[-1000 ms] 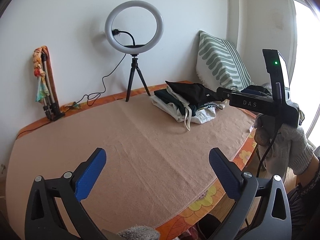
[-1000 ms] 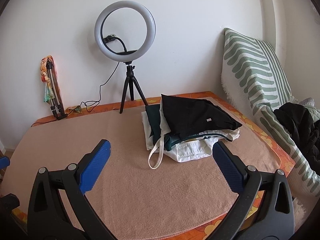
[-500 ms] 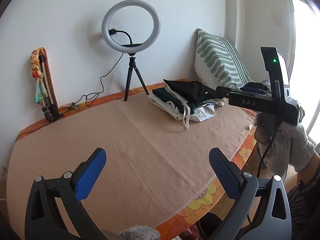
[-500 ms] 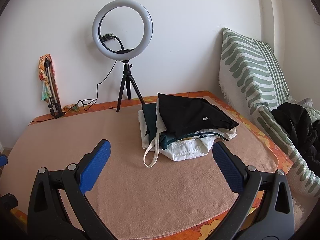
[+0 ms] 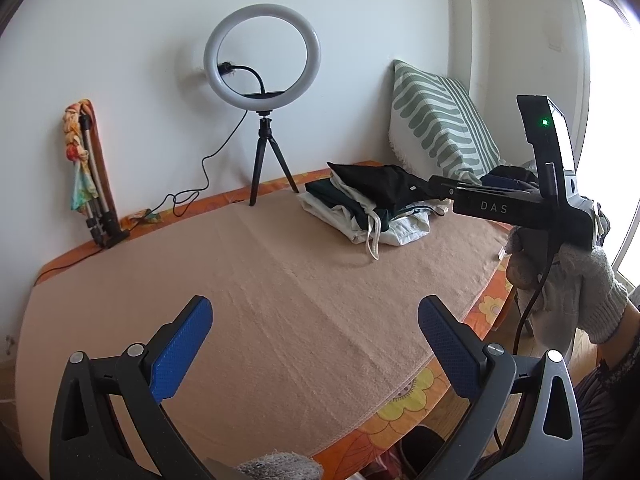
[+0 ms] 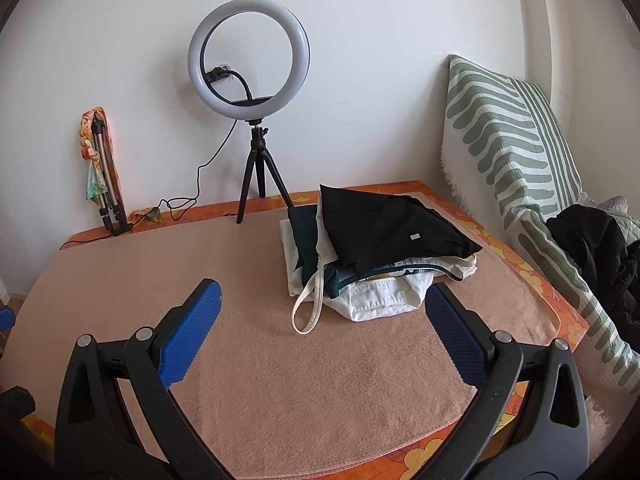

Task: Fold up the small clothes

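Clothes pile (image 6: 376, 252) sitting at far right of table (image 6: 160, 256), near striped cushion (image 6: 508, 140). Likely handling soft, light, floppy, layers sliding. Black top garment (image 6: 384, 228): judging near corner best grab. White strap loop (image 6: 308, 304) dangling forward, possibly snagging. Lower garments mostly hiding under black one. Left gripper (image 5: 316, 344), right gripper (image 6: 320, 328) both gaping wide, holding nothing.

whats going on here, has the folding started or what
Not yet. A person holds a two-finger gripper in each hand; the left gripper and right gripper are both open and empty above the tan cloth-covered table. The pile of clothes, a black garment on top, sits untouched ahead of the right gripper.
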The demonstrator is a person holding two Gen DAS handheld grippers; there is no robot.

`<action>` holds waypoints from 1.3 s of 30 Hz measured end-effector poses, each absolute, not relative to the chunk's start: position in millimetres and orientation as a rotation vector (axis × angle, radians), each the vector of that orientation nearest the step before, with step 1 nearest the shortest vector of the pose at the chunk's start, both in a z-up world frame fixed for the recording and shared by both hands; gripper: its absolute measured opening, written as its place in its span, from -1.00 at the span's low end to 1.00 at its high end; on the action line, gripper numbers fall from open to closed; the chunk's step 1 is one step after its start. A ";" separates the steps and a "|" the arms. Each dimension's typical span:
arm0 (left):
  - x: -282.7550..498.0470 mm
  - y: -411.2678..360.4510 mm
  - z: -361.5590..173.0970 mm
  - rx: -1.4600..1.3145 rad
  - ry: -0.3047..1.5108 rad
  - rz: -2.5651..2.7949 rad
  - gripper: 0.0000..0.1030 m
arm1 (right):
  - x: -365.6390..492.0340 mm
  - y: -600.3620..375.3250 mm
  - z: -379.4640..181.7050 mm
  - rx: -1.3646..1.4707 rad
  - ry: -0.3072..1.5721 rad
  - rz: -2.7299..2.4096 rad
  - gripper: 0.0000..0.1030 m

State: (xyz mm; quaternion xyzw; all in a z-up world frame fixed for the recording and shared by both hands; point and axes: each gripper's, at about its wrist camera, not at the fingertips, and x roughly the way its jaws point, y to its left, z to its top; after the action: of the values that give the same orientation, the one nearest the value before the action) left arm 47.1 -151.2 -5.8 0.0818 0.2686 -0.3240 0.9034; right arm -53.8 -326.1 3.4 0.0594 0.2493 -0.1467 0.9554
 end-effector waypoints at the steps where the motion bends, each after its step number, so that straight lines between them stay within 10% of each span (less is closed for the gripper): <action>1: 46.5 -151.4 -5.7 0.171 0.554 -0.670 0.99 | -54.4 -325.5 3.4 0.120 0.505 -0.300 1.00; 39: 44.4 -150.7 -4.8 0.178 0.542 -0.670 0.99 | -46.5 -321.7 0.6 0.117 0.508 -0.271 1.00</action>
State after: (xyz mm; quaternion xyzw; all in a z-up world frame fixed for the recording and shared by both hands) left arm 44.4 -150.7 -4.8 0.0862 0.2621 -0.3245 0.9047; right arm -46.5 -321.7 0.6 0.0578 0.2503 -0.1338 0.9571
